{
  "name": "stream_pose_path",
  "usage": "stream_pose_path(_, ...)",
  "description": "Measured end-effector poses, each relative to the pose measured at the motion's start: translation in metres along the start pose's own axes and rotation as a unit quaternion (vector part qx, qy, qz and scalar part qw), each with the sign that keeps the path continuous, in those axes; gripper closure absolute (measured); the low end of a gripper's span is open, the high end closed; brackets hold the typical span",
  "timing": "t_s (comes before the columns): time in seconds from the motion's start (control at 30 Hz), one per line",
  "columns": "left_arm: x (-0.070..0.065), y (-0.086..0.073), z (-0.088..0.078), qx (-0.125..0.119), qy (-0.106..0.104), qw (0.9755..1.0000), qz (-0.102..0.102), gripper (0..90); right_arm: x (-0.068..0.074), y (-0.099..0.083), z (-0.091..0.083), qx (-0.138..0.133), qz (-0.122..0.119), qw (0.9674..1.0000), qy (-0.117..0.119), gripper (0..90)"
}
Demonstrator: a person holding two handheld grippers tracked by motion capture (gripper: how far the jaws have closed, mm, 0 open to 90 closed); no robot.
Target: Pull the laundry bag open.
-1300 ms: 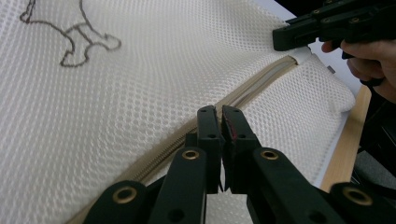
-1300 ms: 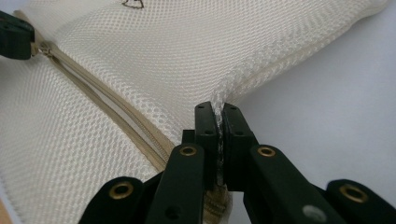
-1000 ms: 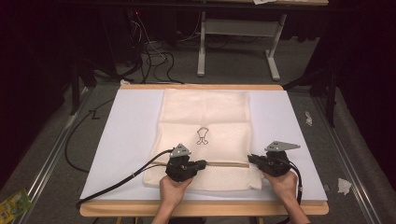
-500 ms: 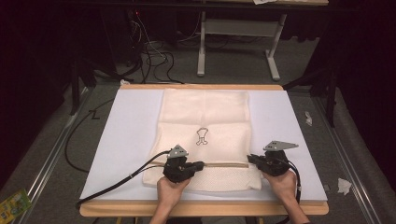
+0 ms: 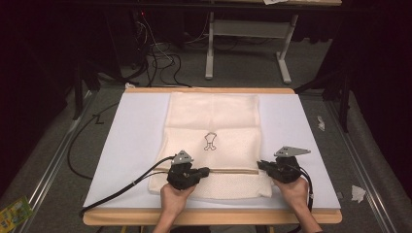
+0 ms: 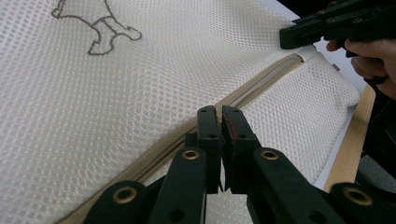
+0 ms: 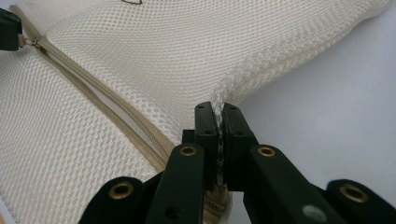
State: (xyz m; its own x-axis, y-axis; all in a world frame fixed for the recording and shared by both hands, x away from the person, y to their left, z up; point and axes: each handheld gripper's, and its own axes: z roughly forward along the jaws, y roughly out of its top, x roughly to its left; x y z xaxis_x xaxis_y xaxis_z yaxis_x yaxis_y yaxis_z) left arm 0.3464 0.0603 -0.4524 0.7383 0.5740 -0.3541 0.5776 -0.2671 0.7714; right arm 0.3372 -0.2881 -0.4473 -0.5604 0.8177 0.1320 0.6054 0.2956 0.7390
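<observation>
High view: cream mesh laundry bag (image 5: 214,131) lies flat on the white mat (image 5: 126,145) covering the table (image 5: 209,216), zipper (image 5: 233,170) running across its near end. Left gripper (image 5: 206,171) sits at the zipper's left part, jaws closed tight on what looks like the zipper pull, seen at a jaw tip in the right gripper view. Right gripper (image 7: 218,112) is clamped on the bag's edge fabric at the zipper's right end, mesh pinched between the pads.
</observation>
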Motion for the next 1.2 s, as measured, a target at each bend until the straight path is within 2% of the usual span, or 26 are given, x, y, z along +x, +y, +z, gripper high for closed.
stream_pose_path(0.07,0.003,0.000,-0.004,-0.010,-0.003,0.9999,-0.010,87.3,-0.001,0.000,0.000,0.002,-0.001,1.0000,-0.001,88.0)
stream_pose_path(0.23,0.005,-0.001,-0.010,-0.021,-0.002,0.9997,-0.012,87.3,-0.001,0.001,-0.001,0.002,-0.002,1.0000,-0.002,88.0)
stream_pose_path(0.6,0.006,0.001,-0.013,-0.022,-0.006,0.9997,-0.013,87.3,-0.001,0.005,-0.004,-0.006,0.000,1.0000,0.001,88.0)
stream_pose_path(0.77,0.011,-0.001,-0.020,-0.025,0.003,0.9995,-0.019,87.3,-0.001,0.006,-0.006,-0.008,-0.001,1.0000,-0.003,88.0)
stream_pose_path(1.2,0.018,-0.003,-0.029,-0.033,0.004,0.9992,-0.024,87.2,0.000,0.008,-0.005,-0.005,-0.006,1.0000,-0.003,87.9)
